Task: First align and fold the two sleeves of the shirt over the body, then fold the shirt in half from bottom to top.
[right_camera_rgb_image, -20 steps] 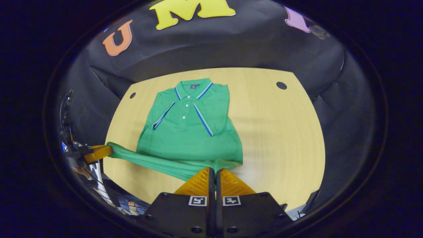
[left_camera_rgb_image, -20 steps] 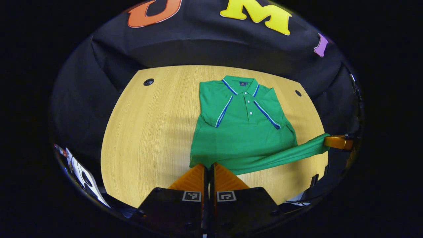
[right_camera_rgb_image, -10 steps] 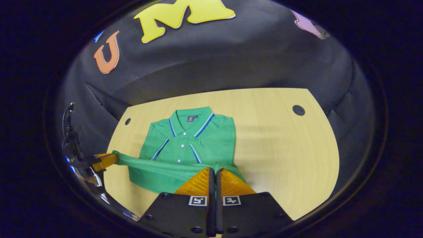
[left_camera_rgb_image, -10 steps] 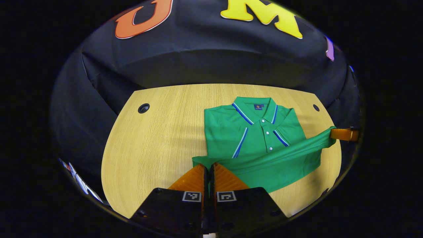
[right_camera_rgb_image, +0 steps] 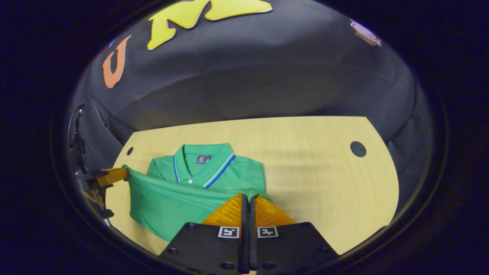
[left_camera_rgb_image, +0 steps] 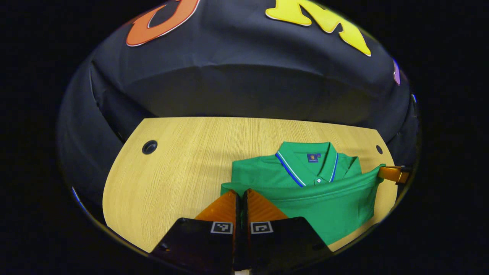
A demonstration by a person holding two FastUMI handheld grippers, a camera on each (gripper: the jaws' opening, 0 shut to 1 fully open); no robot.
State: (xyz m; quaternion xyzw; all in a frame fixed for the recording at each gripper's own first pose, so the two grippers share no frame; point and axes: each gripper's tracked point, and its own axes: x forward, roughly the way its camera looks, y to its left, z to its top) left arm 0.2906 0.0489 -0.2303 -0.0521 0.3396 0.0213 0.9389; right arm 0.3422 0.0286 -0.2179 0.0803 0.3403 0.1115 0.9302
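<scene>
A green polo shirt [left_camera_rgb_image: 328, 206] with blue-and-white trim lies on the wooden table [left_camera_rgb_image: 179, 164], its collar [left_camera_rgb_image: 307, 158] at the far end. My left gripper [left_camera_rgb_image: 241, 192] is shut on one corner of the bottom hem. My right gripper [right_camera_rgb_image: 246, 196] is shut on the other corner. The hem stretches taut between them, lifted over the shirt's body just short of the collar [right_camera_rgb_image: 202, 160]. In the left gripper view the right gripper [left_camera_rgb_image: 384, 173] pinches the hem at the far right. In the right gripper view the left gripper [right_camera_rgb_image: 121, 173] does so at the far left, over the shirt [right_camera_rgb_image: 168, 202].
The table [right_camera_rgb_image: 317, 168] has a round cable hole near each far corner [left_camera_rgb_image: 149, 147] [right_camera_rgb_image: 358, 149]. Black cloth walls rise close behind it. Bare wood lies left of the shirt in the left gripper view and right of it in the right gripper view.
Both grippers have carried the bottom hem forward over the shirt toward the collar. The lower body now covers the folded sleeves and most of the button placket.
</scene>
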